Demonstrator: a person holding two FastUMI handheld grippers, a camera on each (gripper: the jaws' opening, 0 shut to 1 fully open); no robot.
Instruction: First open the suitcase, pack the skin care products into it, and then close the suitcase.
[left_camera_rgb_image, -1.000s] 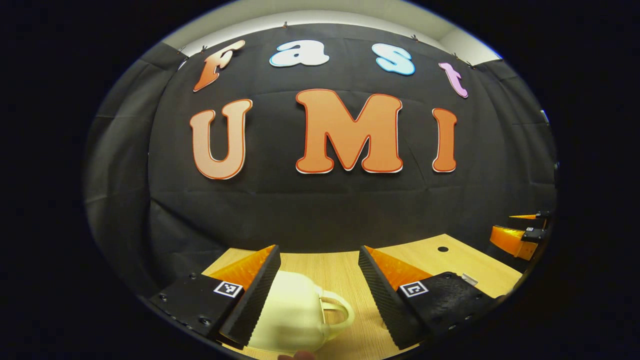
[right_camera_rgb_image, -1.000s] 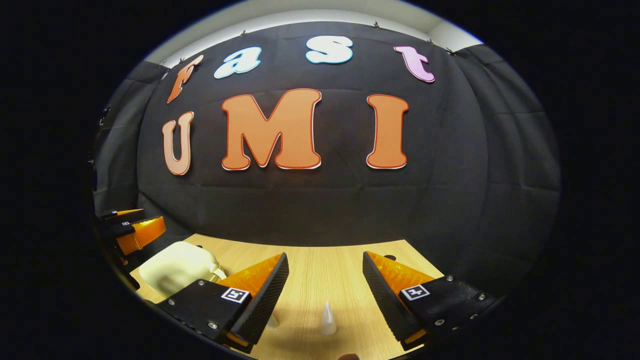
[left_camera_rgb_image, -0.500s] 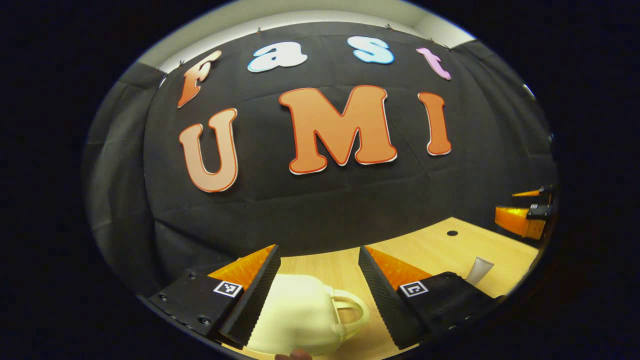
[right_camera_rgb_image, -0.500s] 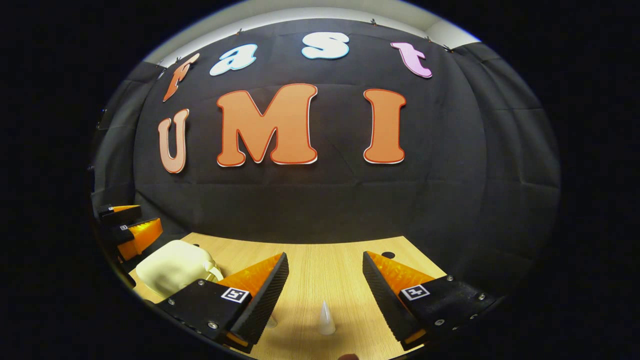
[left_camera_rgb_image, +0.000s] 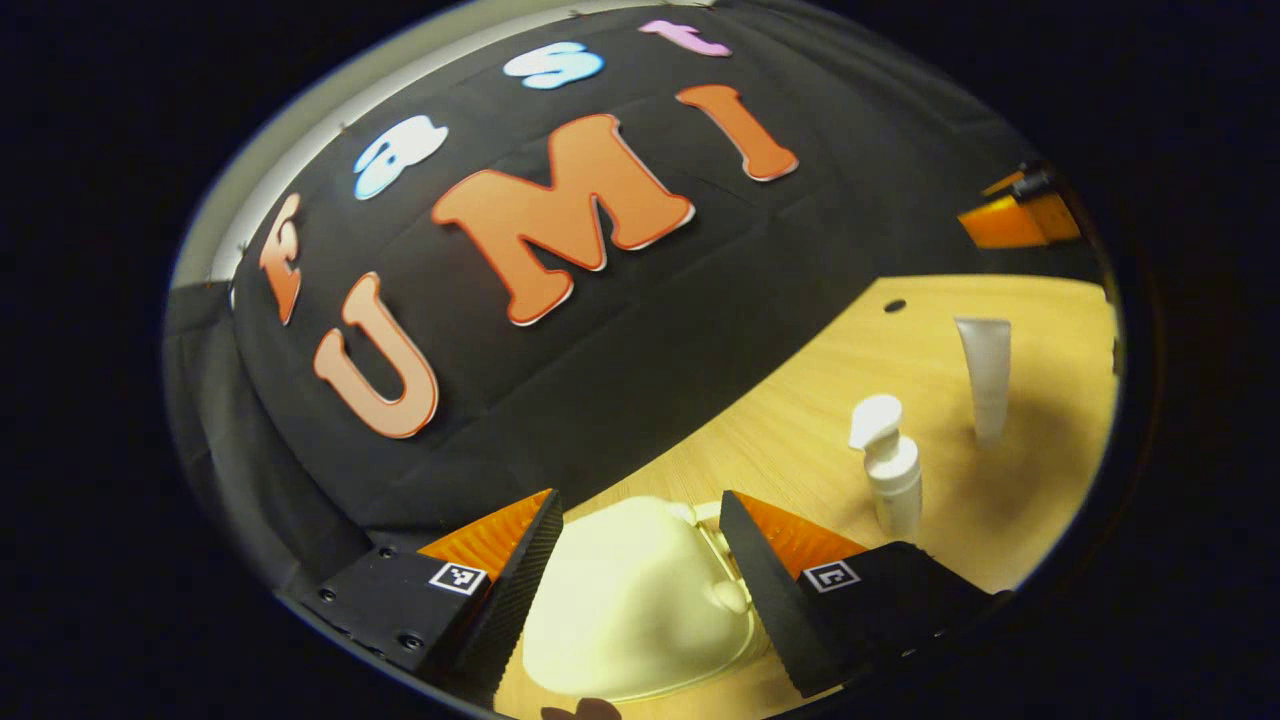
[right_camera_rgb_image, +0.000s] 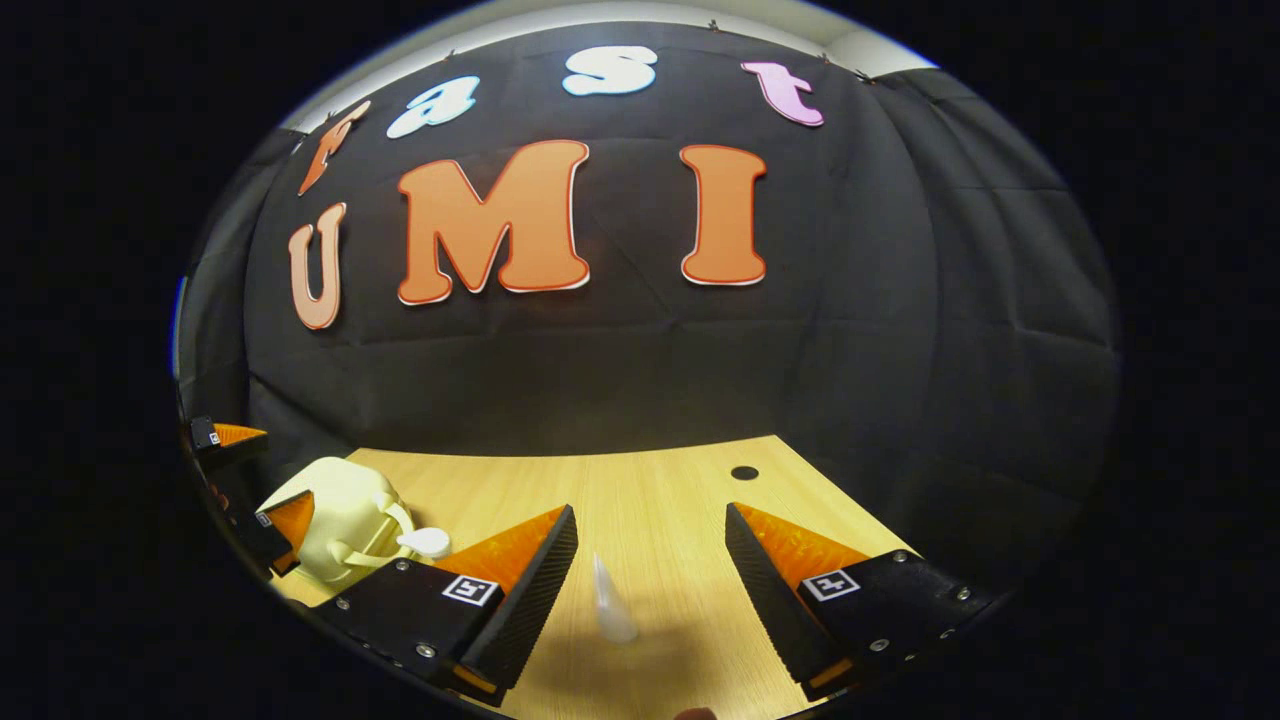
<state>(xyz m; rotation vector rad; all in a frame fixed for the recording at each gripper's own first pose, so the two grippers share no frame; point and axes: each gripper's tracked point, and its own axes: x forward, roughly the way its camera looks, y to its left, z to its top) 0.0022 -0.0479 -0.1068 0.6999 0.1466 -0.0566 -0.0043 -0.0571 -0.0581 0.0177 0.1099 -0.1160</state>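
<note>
Left gripper (left_camera_rgb_image: 635, 560), jaws wide and empty, has tilted to straddle the closed cream suitcase (left_camera_rgb_image: 630, 600) near the bench's (left_camera_rgb_image: 800, 440) left edge, signalling opening; right gripper (right_camera_rgb_image: 650, 570) hangs open.

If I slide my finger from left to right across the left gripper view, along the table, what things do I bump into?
Cream suitcase → white pump bottle → white tube, standing on its cap. The suitcase sits between the left gripper fingers.
</note>
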